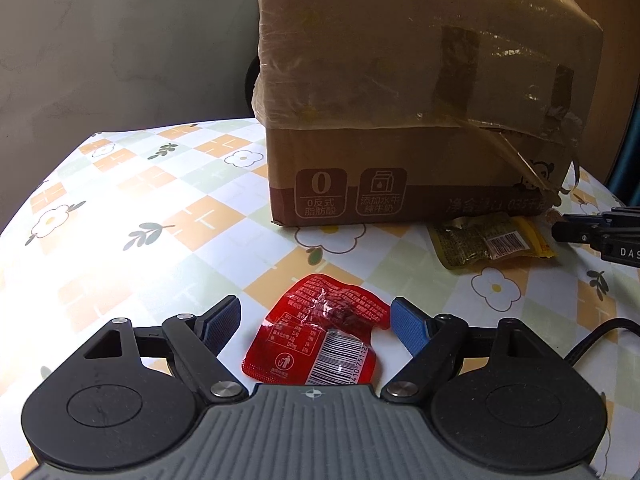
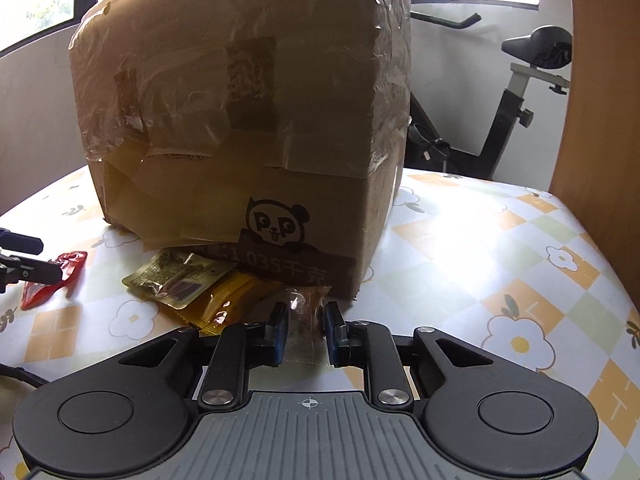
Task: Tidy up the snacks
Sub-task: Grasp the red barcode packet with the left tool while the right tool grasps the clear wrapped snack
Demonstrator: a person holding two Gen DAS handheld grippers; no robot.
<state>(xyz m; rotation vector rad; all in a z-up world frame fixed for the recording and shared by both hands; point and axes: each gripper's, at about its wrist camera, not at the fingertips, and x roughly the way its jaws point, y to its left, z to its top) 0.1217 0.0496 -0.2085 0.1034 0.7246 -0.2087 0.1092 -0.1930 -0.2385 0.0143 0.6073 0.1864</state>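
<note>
The table (image 1: pixel 132 200) wears a smooth, shiny cloth with orange and green squares and white flowers. On its left side the cloth is bare right out to the curved left edge, so there is lots of room there.

The left gripper (image 1: pixel 316 320) sits low over the near part of the table. Its claw is spread wide. A flat red snack packet (image 1: pixel 320 336) lies on the cloth between the two blue bumpy pads. The pads do not touch it. The packet is crinkly and shiny, with white writing and a bar code.

In the middle, toward the far edge, stands a big cardboard box (image 1: pixel 420 100). It is brown and tall, wrapped in wrinkly clear tape, with a panda face drawn low on one side. It fills most of the middle of the table.

Right at the foot of the box lie more snacks. A green-gold snack packet (image 2: pixel 176 280) is crumpled and shiny, and it lies partly on top of a yellow snack packet (image 2: pixel 224 300) with a zigzag end. Both are close against the bottom of the box, so there is little room there.

The right gripper (image 2: pixel 306 324) is at the near bottom corner of the box. Its claw is pinching a small clear-wrapped brown snack (image 2: pixel 306 312) between the blue pads.

To the right of the box the cloth is bare and bright as far as the right edge. Past the far edge stands an exercise bike (image 2: pixel 516 92).
</note>
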